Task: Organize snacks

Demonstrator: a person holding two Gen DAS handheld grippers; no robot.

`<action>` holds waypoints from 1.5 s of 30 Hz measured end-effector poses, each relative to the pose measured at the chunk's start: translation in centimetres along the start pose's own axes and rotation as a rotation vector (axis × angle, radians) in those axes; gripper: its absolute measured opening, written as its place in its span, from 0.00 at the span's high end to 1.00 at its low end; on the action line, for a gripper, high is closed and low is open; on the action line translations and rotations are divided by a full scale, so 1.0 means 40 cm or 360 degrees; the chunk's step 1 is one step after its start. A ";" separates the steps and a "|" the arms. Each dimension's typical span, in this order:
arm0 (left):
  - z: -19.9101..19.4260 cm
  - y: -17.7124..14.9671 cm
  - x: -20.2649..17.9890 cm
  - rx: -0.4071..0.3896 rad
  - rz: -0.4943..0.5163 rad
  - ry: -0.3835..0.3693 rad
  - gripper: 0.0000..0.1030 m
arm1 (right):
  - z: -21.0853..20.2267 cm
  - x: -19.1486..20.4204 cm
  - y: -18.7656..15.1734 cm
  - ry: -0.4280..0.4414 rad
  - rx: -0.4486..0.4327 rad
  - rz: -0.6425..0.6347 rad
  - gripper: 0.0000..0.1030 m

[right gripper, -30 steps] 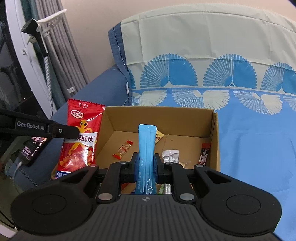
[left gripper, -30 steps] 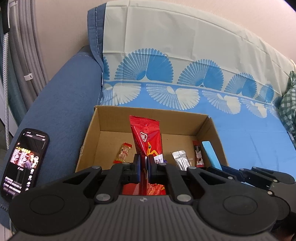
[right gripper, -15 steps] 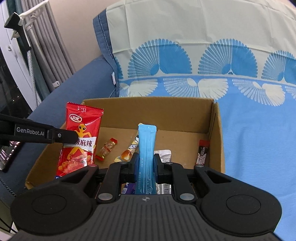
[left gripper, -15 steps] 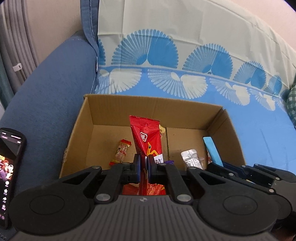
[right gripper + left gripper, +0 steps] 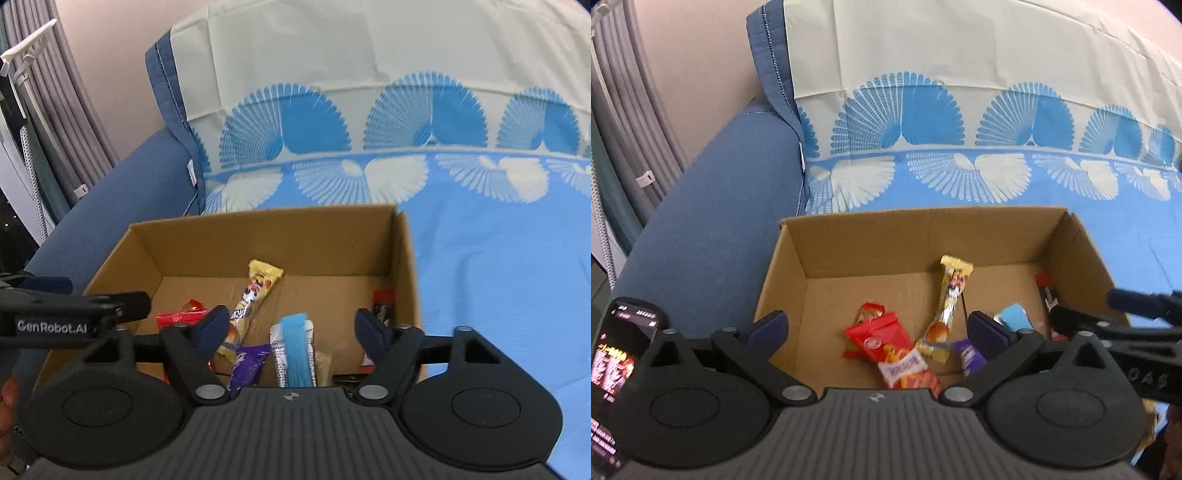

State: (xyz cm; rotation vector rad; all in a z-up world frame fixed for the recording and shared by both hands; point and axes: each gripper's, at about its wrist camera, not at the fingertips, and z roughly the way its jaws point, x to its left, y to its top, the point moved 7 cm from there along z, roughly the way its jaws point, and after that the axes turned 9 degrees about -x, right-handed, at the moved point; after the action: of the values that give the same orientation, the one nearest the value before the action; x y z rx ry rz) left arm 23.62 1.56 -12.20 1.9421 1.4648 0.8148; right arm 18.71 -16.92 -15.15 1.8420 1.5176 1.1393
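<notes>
Both jaws opening wide, nothing pinched: left gripper (image 5: 877,328) above red packet (image 5: 886,345), right gripper (image 5: 290,328) above blue stick (image 5: 295,349), both in cardboard box (image 5: 258,232); light, crinkly, slippery, best pinched across sealed ends.

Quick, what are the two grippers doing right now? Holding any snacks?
Left gripper: jaws opening, holding nothing; red packet lies in the box.
Right gripper: jaws opening, holding nothing; blue stick lies below.
</notes>
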 end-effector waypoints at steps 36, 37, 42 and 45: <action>-0.583 -0.260 -0.017 -0.0129 -0.0147 0.0239 0.00 | -0.605 0.112 -0.182 -0.0045 -0.0268 -0.0236 0.01; -0.587 -0.262 -0.016 -0.0131 -0.0143 0.0241 0.00 | -0.609 0.114 -0.182 -0.0045 -0.0273 -0.0239 0.01; -0.599 -0.267 -0.010 -0.0135 -0.0159 0.0242 0.00 | -0.626 0.127 -0.182 -0.0042 -0.0304 -0.0282 0.01; -0.599 -0.269 -0.013 -0.0133 -0.0149 0.0244 0.00 | -0.628 0.129 -0.180 -0.0046 -0.0311 -0.0281 0.01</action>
State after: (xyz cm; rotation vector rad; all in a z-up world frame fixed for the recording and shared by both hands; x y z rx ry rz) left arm -1.22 5.53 -4.63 1.7692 1.5714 0.9845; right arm -6.08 -13.45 -6.10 1.5569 1.4644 1.1286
